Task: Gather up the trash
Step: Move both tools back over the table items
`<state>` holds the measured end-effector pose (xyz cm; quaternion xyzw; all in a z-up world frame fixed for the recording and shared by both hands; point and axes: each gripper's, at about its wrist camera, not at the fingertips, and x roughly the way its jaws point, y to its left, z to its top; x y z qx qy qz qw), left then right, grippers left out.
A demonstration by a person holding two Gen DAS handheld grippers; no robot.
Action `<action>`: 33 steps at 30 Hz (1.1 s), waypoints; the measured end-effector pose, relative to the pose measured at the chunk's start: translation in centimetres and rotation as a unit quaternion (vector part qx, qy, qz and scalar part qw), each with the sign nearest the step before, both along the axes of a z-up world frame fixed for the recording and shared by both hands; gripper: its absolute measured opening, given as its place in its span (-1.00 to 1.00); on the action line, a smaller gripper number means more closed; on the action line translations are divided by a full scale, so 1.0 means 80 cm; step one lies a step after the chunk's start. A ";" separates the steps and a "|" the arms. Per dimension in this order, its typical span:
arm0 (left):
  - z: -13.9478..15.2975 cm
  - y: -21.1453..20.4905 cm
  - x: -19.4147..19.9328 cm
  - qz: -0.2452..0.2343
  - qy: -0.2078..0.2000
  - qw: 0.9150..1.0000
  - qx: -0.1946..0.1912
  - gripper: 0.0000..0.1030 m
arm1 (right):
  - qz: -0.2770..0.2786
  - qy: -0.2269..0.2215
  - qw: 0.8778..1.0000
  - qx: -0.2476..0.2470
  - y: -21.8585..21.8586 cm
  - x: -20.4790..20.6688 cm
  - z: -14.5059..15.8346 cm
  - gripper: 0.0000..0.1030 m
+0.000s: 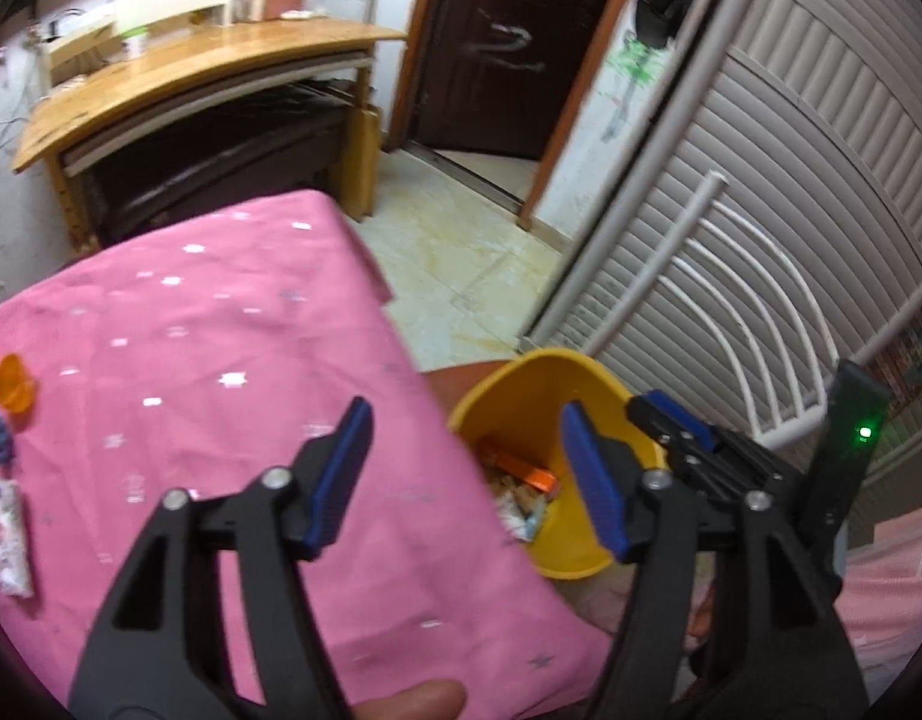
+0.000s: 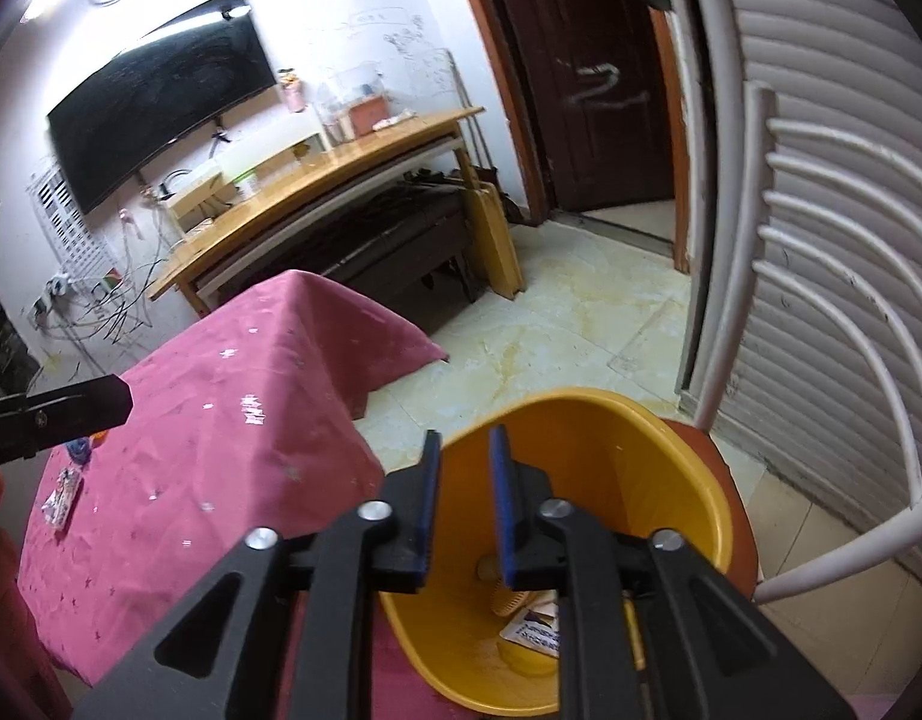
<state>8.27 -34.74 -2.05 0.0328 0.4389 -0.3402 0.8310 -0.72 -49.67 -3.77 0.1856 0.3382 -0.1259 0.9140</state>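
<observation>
A smooth yellow plastic bin (image 2: 587, 456), round and tapering, was seen on a reddish stool beside the desk's right edge, with crumpled wrappers (image 1: 521, 501) inside. The desk was draped in a pink star-printed cloth (image 1: 221, 360); more wrappers (image 1: 2, 516) were left near its left edge. The left gripper (image 1: 461, 474) was spread wide and empty; the right gripper (image 2: 464, 507), partly opened, held nothing above the bin. The floor was pale tile.

Standing on floor (image 2: 581, 312) just right of table (image 1: 221, 360): bin (image 2: 611, 438), wrappers (image 1: 521, 498) lying inside. Lying on table's far left: more wrappers (image 1: 5, 516). Standing behind table: desk (image 2: 341, 180). Standing right of bin: chair (image 2: 851, 312).
</observation>
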 end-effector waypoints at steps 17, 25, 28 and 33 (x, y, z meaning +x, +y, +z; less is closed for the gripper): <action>0.008 0.187 0.049 0.150 -0.019 0.988 0.012 0.50 | 0.123 -0.029 0.992 -0.030 0.138 0.088 0.051 0.54; -0.001 0.249 0.063 0.188 -0.015 0.982 0.027 0.51 | 0.171 -0.024 0.984 -0.033 0.197 0.125 0.053 0.57; -0.007 0.271 0.065 0.196 -0.011 0.980 0.033 0.51 | 0.188 -0.019 0.981 -0.035 0.218 0.136 0.053 0.58; -0.021 0.297 0.070 0.206 -0.004 0.977 0.049 0.51 | 0.207 -0.014 0.977 -0.037 0.246 0.150 0.052 0.58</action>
